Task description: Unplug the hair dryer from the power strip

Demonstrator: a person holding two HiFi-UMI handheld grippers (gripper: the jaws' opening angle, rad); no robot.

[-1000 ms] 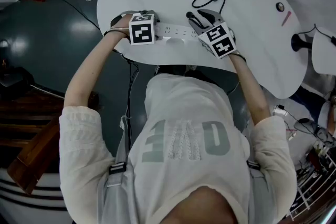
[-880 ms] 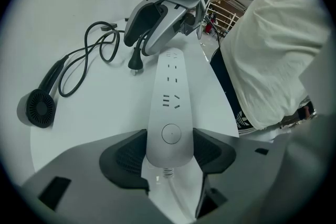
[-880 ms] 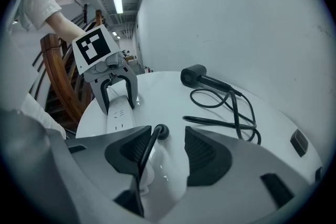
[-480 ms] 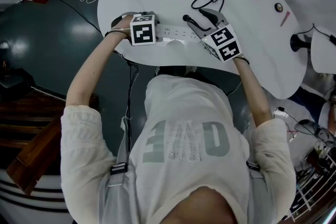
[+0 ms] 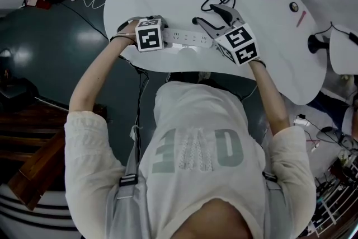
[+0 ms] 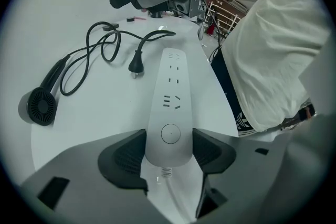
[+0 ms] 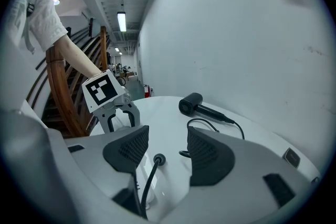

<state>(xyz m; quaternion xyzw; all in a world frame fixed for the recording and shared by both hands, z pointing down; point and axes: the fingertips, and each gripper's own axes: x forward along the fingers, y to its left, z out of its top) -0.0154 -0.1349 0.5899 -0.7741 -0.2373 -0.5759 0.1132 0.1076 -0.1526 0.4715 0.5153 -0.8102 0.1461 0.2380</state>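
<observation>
Our left hand-held gripper pinches the one power strip at its cord end, a pad on each side, flat on the bench. Our right hand-held gripper hangs above, its jaws just opened and spread, gripping nothing. The single plug lies free on the bench beside the strip, below that gap. One hair dryer rests farther off, its cord looped.

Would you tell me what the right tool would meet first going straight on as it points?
Probably the hair dryer's plug, lying on the table just ahead; depth is unclear.
</observation>
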